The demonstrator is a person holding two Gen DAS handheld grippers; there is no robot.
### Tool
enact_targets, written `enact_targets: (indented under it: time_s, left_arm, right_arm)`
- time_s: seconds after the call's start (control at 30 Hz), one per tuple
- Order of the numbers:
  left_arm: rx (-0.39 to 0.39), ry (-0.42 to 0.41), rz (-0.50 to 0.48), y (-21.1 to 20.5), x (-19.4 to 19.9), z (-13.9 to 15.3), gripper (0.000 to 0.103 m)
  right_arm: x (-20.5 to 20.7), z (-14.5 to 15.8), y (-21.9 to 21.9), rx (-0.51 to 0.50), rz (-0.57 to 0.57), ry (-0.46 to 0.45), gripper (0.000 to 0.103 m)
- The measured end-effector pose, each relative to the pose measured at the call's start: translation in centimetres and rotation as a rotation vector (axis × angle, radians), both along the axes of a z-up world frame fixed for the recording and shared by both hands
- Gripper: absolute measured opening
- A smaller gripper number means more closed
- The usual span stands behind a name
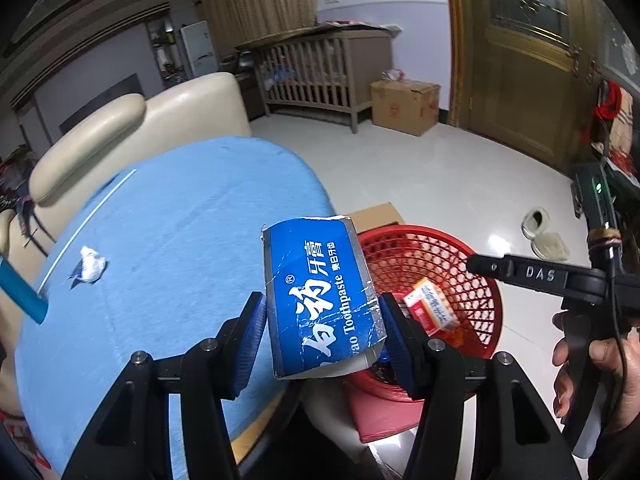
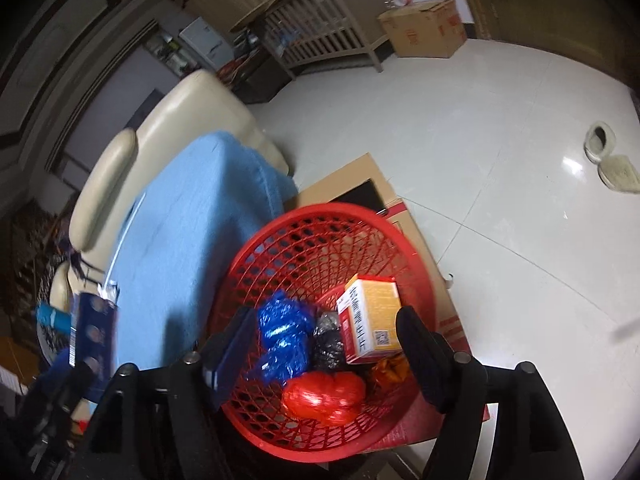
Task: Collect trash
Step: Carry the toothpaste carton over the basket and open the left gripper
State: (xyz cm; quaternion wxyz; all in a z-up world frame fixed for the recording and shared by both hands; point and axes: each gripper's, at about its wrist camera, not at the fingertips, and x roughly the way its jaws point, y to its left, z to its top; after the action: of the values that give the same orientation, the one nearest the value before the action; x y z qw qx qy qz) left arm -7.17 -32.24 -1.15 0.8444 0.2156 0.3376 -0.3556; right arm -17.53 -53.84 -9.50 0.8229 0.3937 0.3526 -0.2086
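Note:
My left gripper (image 1: 322, 320) is shut on a blue toothpaste box (image 1: 320, 292), which I hold upright over the edge of the blue-clothed table (image 1: 180, 208), beside the red mesh basket (image 1: 420, 236). A crumpled white tissue (image 1: 90, 268) lies on the cloth to the left. My right gripper (image 2: 328, 340) hangs open over the basket (image 2: 320, 212) with nothing pressed between its pads. Below it lie an orange-and-white carton (image 2: 370, 320), a blue plastic wad (image 2: 284, 336), a red bag (image 2: 324, 396) and a dark wrapper (image 2: 330, 340). The toothpaste box (image 2: 94, 328) shows at far left.
The basket stands on a cardboard box (image 2: 424, 240) on the tiled floor. A cream sofa (image 1: 120, 132) backs the table. A blue cylinder (image 1: 20, 288) lies at the table's left edge. Slippers (image 1: 544, 232), a crib (image 1: 320, 76) and a carton (image 1: 404, 106) stand farther off.

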Motion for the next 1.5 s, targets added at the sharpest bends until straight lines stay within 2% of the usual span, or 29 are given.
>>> enact_targets:
  time_s: [0.3,0.63,0.9,0.97,1.03,1.33,1.5]
  left_arm:
    - [0.045,0.046,-0.083,-4.2,-0.8,-1.6,0.059]
    - [0.1,0.07,-0.128,-7.6,-1.4,-3.2,0.059]
    - [0.163,0.136,-0.136,-9.1,-0.7,-5.0,0.061]
    - [0.177,0.141,-0.136,-9.2,-0.7,-5.3,0.064]
    - [0.184,0.139,-0.132,-9.3,-0.7,-5.4,0.074]
    - [0.156,0.123,-0.101,-7.4,0.3,-4.2,0.075]
    - [0.115,0.125,-0.046,-4.6,2.0,-3.3,0.075]
  right_arm:
    - [-2.1,1.7,-1.9,0.024,-0.076,-0.074,0.075]
    - [-5.4,2.6,-4.4,0.063,-0.159,-0.133,0.075]
    - [-6.4,3.0,-4.9,0.07,-0.174,-0.152,0.075]
    - [-6.4,3.1,-5.0,0.073,-0.173,-0.155,0.075]
    - [-6.3,3.1,-4.9,0.073,-0.17,-0.156,0.075]
    - [-4.8,3.8,-3.5,0.066,-0.123,-0.154,0.075]
    - [-3.2,4.6,-2.2,0.052,-0.075,-0.151,0.075]
